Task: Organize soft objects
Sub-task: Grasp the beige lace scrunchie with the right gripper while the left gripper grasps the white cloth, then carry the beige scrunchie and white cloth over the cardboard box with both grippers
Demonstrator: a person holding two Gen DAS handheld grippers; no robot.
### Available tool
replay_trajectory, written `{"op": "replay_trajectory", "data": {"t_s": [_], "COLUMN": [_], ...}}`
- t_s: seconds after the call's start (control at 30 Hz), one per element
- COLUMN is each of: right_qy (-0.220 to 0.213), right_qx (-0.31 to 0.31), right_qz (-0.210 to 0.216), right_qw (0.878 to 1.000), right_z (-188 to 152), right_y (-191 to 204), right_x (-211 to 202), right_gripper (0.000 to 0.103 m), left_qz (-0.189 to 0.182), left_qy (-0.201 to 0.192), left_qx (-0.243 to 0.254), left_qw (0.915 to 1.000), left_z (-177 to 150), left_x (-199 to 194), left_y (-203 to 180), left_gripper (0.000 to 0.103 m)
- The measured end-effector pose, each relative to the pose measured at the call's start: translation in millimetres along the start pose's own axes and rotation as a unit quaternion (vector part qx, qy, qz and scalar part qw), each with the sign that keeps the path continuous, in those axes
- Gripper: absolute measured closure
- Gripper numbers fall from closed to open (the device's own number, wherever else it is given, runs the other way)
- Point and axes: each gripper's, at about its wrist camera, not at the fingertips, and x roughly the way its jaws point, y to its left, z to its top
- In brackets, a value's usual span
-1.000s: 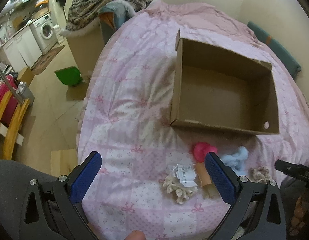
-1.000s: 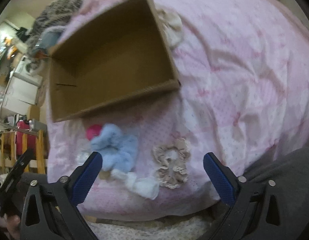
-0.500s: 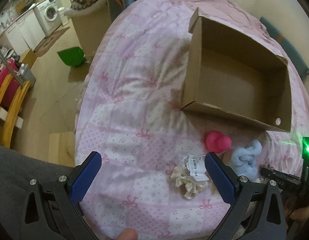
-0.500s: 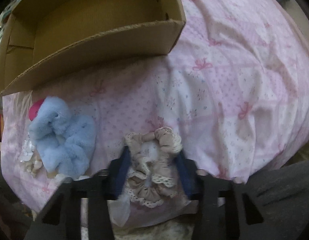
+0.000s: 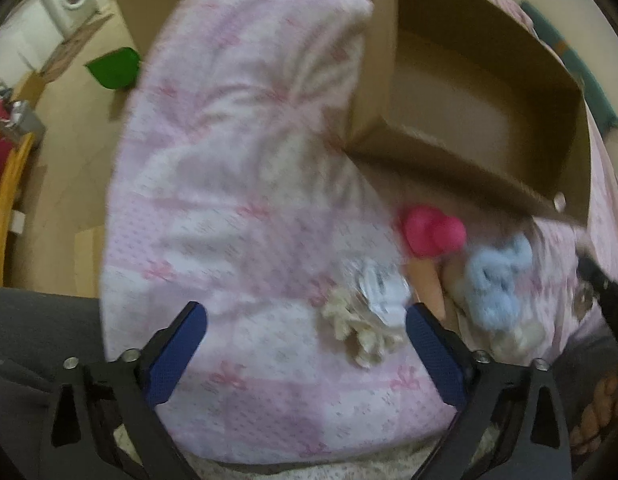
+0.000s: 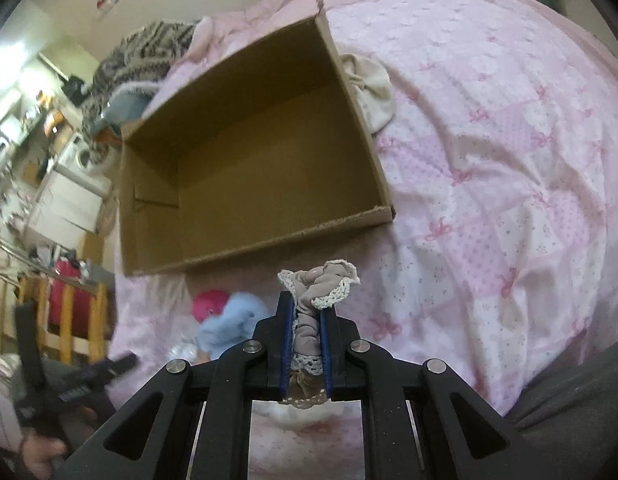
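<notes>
Your right gripper point(image 6: 305, 320) is clenched on the beige lace-trimmed fabric scrunchie point(image 6: 317, 292), held just short of the open brown cardboard box point(image 6: 349, 216), while your left gripper point(image 5: 305, 328) hangs released; releasing early would drop it outside the box's near wall.

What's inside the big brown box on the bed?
Nothing shows inside the box: only its bare brown floor and walls. The near wall hides a strip of floor behind it, so something small there would be hidden. The lacy scrunchie is outside, squeezed in the right tongs.
</notes>
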Motion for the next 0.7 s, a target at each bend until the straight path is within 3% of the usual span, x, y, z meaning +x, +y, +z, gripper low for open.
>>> {"op": "replay_trajectory", "data": {"t_s": [0.13, 0.17, 0.2, 0.37, 0.53, 0.67, 0.7], "right_qy": [0.009, 0.011, 0.013, 0.016, 0.015, 0.013, 0.013], "right_qx": [0.015, 0.017, 0.019, 0.014, 0.018, 0.018, 0.016], "right_qz": [0.010, 0.010, 0.012, 0.016, 0.020, 0.023, 0.024], "right_qw": [1.000, 1.000, 1.000, 1.000, 1.000, 0.999, 0.999], "right_z": [3, 0, 1, -2, -2, -2, -3], "right_y": [-13, -11, -11, -7, -10, -12, -11], "right_x": [1, 6, 8, 13, 12, 12, 11], "right_gripper": [0.090, 0.090, 0.090, 0.090, 0.090, 0.090, 0.090], "left_qz": [-0.033, -0.036, -0.030, -0.018, -0.041, -0.037, -0.037], "left_qy": [0.068, 0.076, 0.078, 0.063, 0.091, 0.088, 0.094], "left_qx": [0.047, 0.055, 0.061, 0.069, 0.061, 0.056, 0.049], "left_qw": [0.9961, 0.9949, 0.9946, 0.9954, 0.9931, 0.9939, 0.9937], "left_z": [-12, -15, -17, -12, -11, -12, -16], "left_x": [24, 29, 32, 39, 54, 48, 45], "left_y": [-23, -27, -31, -38, -44, -39, -35], "left_gripper": [0.011, 0.016, 0.022, 0.033, 0.075, 0.091, 0.091]}}
